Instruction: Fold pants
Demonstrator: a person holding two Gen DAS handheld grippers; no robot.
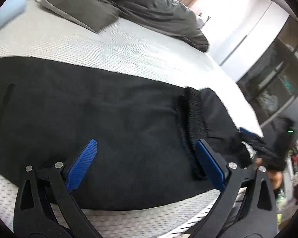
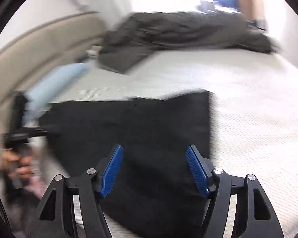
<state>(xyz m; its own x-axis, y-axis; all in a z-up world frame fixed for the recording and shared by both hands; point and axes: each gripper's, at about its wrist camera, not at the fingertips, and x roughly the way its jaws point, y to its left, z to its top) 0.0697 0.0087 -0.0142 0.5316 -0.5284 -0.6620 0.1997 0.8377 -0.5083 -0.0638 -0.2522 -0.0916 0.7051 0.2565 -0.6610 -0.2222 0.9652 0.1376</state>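
Observation:
Black pants (image 1: 109, 119) lie flat across the white textured mattress (image 1: 89, 45), their ribbed waistband (image 1: 192, 123) towards the right. My left gripper (image 1: 146, 141) hovers over them, blue pads wide apart and nothing between them. In the right wrist view the pants (image 2: 149, 123) show as a dark folded rectangle, blurred. My right gripper (image 2: 155, 147) is open above their near part, its pads clear of the cloth. The right gripper's blue tip (image 1: 246, 131) shows at the pants' right end. The left gripper (image 2: 23, 132) and a hand (image 2: 17, 164) appear at the left edge.
A rumpled dark grey duvet (image 1: 149, 10) lies across the far side of the bed. A light blue pillow (image 2: 55, 79) rests by the beige headboard (image 2: 29, 45). A dark glass cabinet (image 1: 278, 75) stands past the mattress's right edge.

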